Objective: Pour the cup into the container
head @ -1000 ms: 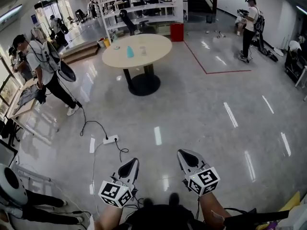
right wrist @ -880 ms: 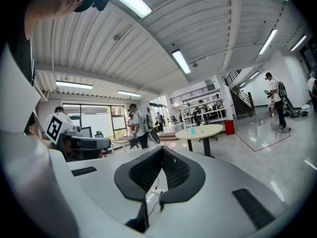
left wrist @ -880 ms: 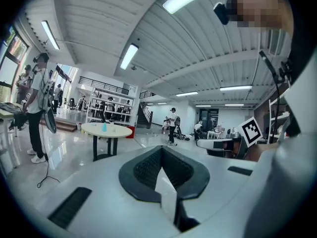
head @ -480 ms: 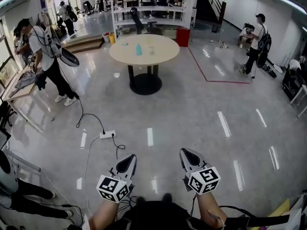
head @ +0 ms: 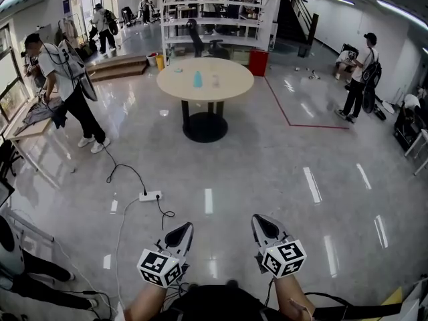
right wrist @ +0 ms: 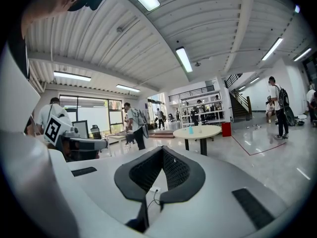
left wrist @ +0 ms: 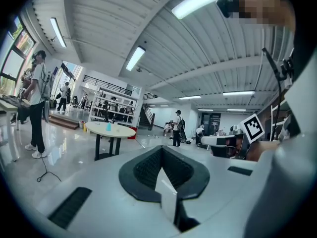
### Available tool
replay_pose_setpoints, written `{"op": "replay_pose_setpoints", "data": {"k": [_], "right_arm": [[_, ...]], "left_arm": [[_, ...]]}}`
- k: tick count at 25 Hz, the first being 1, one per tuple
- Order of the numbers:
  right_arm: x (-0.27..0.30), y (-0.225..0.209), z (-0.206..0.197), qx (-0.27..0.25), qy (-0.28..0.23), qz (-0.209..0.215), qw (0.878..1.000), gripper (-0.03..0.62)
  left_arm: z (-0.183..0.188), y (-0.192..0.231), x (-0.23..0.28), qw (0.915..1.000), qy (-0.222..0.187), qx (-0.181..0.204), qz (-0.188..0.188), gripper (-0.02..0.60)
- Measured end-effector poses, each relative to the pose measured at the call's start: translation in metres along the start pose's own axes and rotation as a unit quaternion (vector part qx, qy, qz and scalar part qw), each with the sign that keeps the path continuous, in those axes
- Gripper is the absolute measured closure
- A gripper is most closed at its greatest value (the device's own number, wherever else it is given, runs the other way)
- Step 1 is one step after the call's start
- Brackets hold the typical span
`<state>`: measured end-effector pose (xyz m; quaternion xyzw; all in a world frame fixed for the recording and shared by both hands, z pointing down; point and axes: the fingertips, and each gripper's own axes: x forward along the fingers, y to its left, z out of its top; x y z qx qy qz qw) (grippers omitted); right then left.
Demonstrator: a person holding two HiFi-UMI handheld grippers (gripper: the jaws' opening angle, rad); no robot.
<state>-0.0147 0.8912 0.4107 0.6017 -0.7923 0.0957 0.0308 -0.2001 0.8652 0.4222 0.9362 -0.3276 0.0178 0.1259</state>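
Far ahead stands a round beige table (head: 227, 85) with a small blue container (head: 198, 79) and a pale cup (head: 215, 80) on it. Both are too small to make out in detail. My left gripper (head: 183, 228) and right gripper (head: 260, 221) hang low side by side over the shiny floor, well short of the table. Both are shut with nothing between the jaws. The left gripper view has its shut jaws (left wrist: 162, 148) aimed toward the table (left wrist: 119, 131). The right gripper (right wrist: 162, 149) also faces the table (right wrist: 205, 131).
A white power strip (head: 152, 195) with black cables lies on the floor between me and the table. A person (head: 63, 79) stands at a desk on the left, another (head: 362, 75) at the right. Shelving (head: 214, 12) and a red bin (head: 259, 62) stand behind the table.
The head view has swung, so the table has drifted right and slightly down in the picture. The person on the left has stepped. Both grippers stay shut in the same low spot.
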Motion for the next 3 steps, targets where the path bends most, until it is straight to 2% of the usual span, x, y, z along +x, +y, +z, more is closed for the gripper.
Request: {"op": "replay_pose_setpoints", "data": {"k": [3], "right_arm": [[0.0031, -0.0026, 0.0031, -0.001, 0.000, 0.003, 1.000, 0.589]], "left_arm": [[0.0014, -0.0006, 0.0041, 1.0000, 0.001, -0.003, 0.000, 0.581]]}}
